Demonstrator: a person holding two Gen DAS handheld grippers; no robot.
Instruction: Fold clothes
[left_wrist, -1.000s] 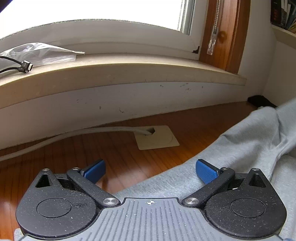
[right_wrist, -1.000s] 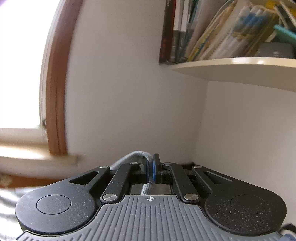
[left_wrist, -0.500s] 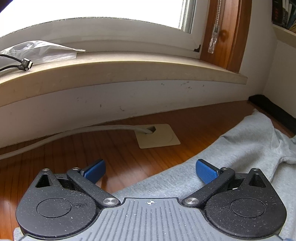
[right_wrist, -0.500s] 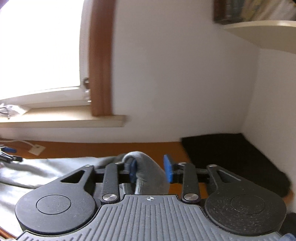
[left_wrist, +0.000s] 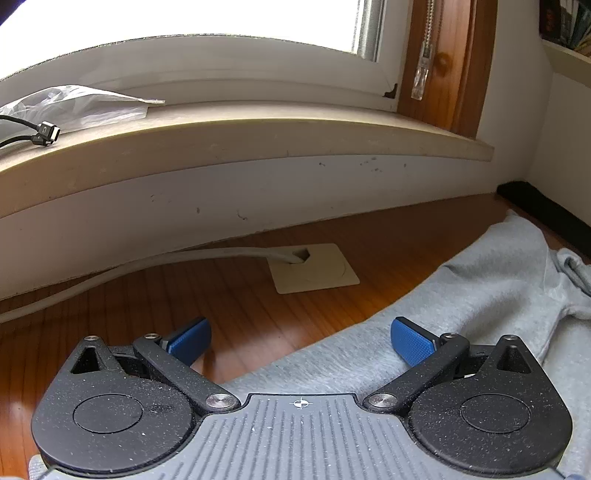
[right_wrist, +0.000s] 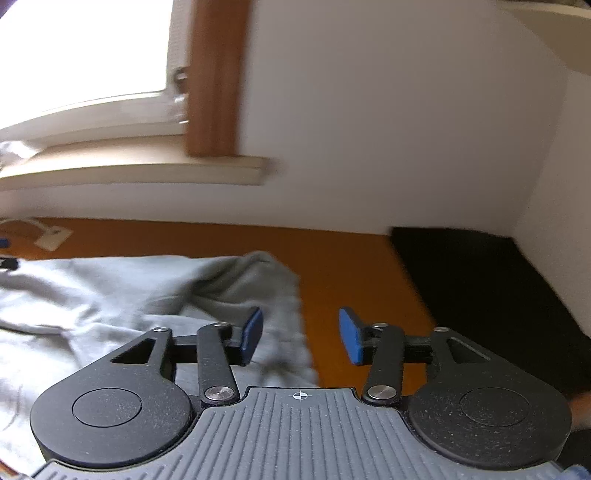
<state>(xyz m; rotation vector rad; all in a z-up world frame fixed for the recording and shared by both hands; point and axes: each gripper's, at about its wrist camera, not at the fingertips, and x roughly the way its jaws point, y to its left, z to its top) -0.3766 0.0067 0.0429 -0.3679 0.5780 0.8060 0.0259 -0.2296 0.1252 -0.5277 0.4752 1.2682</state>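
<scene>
A grey garment (right_wrist: 110, 291) of soft, fleecy knit lies on a wooden table (left_wrist: 332, 266). In the right wrist view it spreads from the left edge toward the middle, mostly flat, with a rumpled fold heaped up at its far right end and a seam line running across the near left part. That view is blurred, so finer detail is lost. In the left wrist view the garment (left_wrist: 461, 302) fills the near right part of the table, its edge running diagonally from near centre to the far right, where a wrinkled flap lies at the right edge.

The right gripper (right_wrist: 301, 334) has its fingers spread apart and grips nothing; its left pad (right_wrist: 253, 334) is over the cloth's right edge, its right pad (right_wrist: 349, 336) over bare wood. The left gripper (left_wrist: 301, 339) is also wide apart and empty, left pad (left_wrist: 190, 339) over wood, right pad (left_wrist: 412, 341) over cloth.

Farther off on the table sits a beige plate (left_wrist: 314, 267) with a grey cable (left_wrist: 147, 264) entering it. A dark mat (right_wrist: 480, 280) lies at the far right. Behind is a windowsill (left_wrist: 258, 136) bearing a plastic bag (left_wrist: 74, 103) and a black plug (left_wrist: 46, 133).
</scene>
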